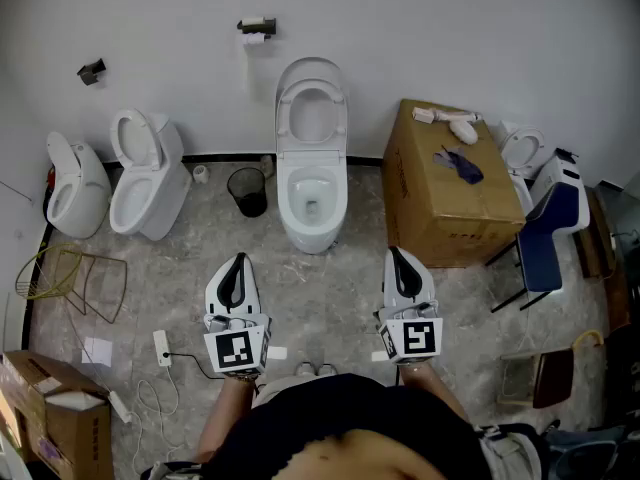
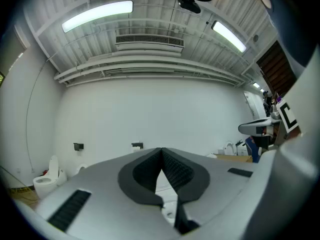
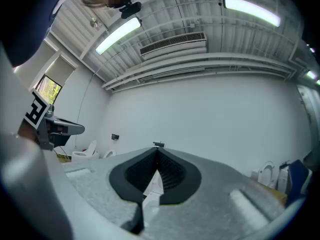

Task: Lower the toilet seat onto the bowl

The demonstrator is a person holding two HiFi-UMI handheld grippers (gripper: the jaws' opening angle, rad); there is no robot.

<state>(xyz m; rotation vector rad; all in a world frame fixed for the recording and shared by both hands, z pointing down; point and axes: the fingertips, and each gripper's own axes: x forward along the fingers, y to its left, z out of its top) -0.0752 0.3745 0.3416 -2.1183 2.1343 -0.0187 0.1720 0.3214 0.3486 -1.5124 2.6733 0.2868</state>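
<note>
Head view. Left gripper (image 1: 238, 264) and right gripper (image 1: 397, 259) are held level, side by side over the floor (image 1: 330, 293), tips pointing toward the wall (image 1: 450, 28). Both sets of jaws are closed tip to tip; neither holds or touches anything. Toilet seat (image 1: 287, 118) stands raised against the wall, above the open bowl (image 1: 289, 196). The bowl lies ahead of the grippers, between their two lines of aim and well apart from both; the seat is farther off, behind the bowl. Bare floor separates the tips from the bowl's front edge. Lateral room is bounded: a waste bin (image 1: 247, 190) stands just beside the bowl on the left, and a cardboard box (image 1: 450, 198) stands near it on the right. The box's near corner is close to the right gripper.

Left gripper view. Pads meet at the tips with nothing between them. A narrow wedge is clear lower down, and white porcelain shows through it. The wall fills the field beyond; a paper holder (image 2: 137, 145) is mounted on it just left of the tips.

Right gripper view. Jaws are likewise fully together and empty. White porcelain shows as an upright shape in the wedge beneath the tips, well beyond them
</note>
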